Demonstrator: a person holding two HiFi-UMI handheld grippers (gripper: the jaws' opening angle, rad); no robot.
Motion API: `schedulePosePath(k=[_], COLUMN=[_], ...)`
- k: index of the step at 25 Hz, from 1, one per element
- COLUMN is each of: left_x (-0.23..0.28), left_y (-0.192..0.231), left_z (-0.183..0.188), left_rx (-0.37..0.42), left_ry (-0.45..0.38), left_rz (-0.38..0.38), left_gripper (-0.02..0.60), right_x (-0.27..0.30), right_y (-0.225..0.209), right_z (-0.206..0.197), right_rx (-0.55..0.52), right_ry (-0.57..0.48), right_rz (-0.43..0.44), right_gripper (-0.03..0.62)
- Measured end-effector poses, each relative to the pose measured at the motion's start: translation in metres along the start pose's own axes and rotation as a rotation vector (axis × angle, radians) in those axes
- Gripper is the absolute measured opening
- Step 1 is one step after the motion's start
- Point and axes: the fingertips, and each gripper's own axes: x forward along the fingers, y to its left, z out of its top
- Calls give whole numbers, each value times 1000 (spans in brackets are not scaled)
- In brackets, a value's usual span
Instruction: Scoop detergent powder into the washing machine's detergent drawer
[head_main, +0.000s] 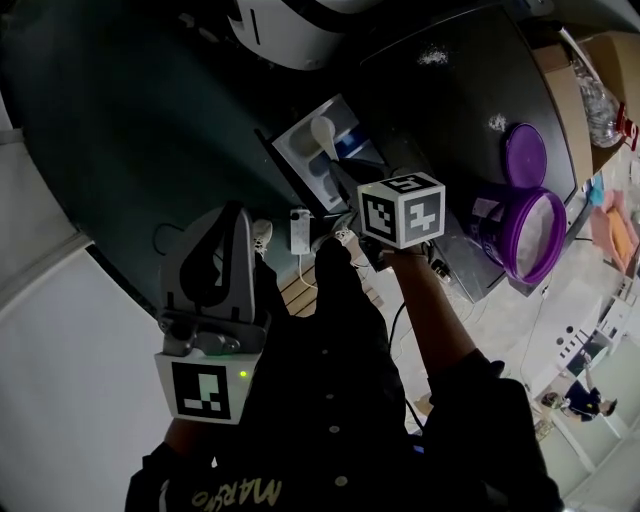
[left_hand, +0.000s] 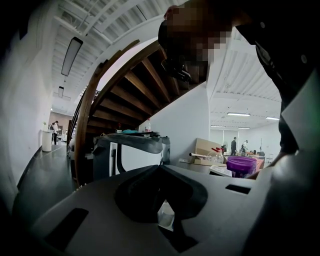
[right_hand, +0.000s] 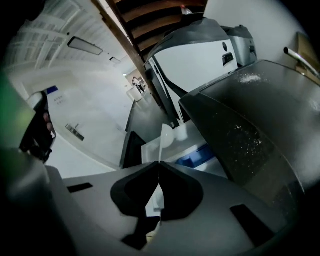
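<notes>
left claw (left_hand: 160, 167) closed; right claw (right_hand: 159, 165) clamps scoop (right_hand: 166, 136) over open drawer (head_main: 300, 152).

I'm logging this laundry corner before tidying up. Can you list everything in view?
Washing machine: one, dark top, centre.
Detergent drawer: one, white and blue, pulled open at the machine's front.
Scoop: one, white, over the drawer.
Tub: one, purple, open, white powder inside, at the machine top's edge.
Lid: one, purple, flat on the machine top.
Spilled powder: two patches, white, machine top.
Power strip: one, white, floor.
Left gripper: grey, jaws together.
Right gripper: grey, shut on the scoop's handle.
</notes>
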Motion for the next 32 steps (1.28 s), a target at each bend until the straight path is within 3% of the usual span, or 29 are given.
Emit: schedulePosePath(k=[23,28,32], left_x=[-11,-13,-13], left_y=[0,-2,-5], left_z=[-15,-16,-12], left_rx=[-11,-10,-5], left_ry=[19,18,10], left_rz=[9,7,-5], left_gripper=[14,14,14], right_x=[2,-2,-5], right_y=[-15,-16,-15], right_z=[3,6,5], right_rx=[-1076,-1123,-1024], right_ry=[71,47,19], right_rz=[-658,-699,-643], right_gripper=[31,31,31])
